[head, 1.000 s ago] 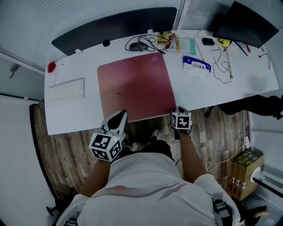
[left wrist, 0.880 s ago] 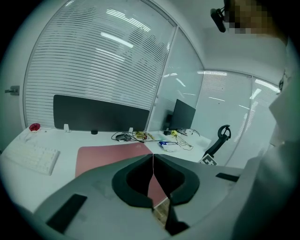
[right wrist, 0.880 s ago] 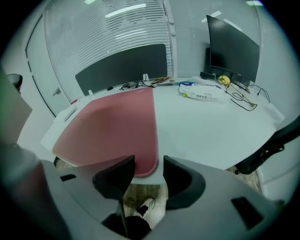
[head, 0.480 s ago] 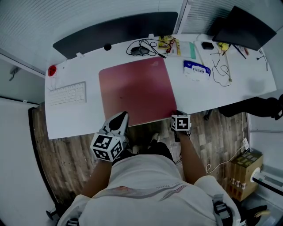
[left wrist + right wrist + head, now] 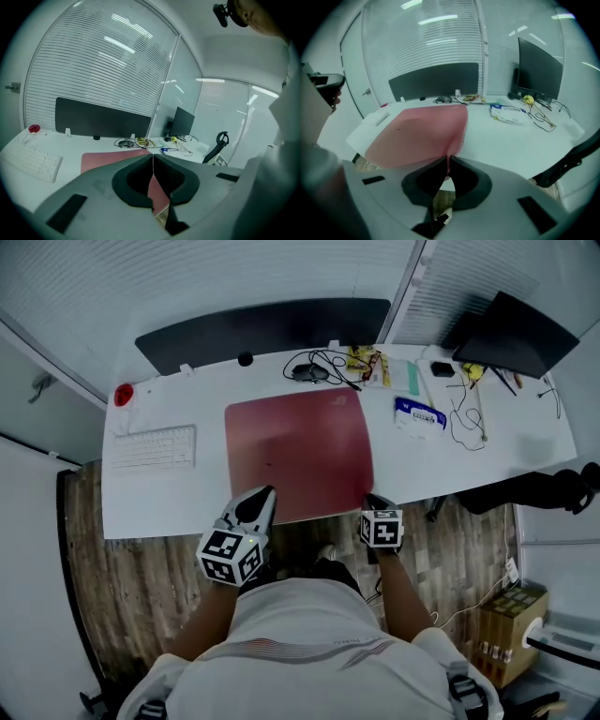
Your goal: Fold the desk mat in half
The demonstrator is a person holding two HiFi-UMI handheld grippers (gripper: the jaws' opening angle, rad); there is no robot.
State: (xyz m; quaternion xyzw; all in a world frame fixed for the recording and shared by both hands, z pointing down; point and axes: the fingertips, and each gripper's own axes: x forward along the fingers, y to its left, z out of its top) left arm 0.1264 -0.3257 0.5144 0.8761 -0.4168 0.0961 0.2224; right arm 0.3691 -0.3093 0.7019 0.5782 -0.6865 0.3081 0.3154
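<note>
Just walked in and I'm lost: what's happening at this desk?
A person holds a gripper in each hand at the near edge of a red desk mat on a white desk. The fingers of the right gripper are closing on its near right corner; the left gripper appears clamped near the left corner. No fold yet.

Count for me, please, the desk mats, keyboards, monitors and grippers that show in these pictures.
Desk mats: 1, the red desk mat
Keyboards: 1, the white keyboard
Monitors: 1, the dark monitor
Grippers: 2, the left gripper and the right gripper, whose jaws are closing with the desk mat's corner between them
Total: 5
</note>
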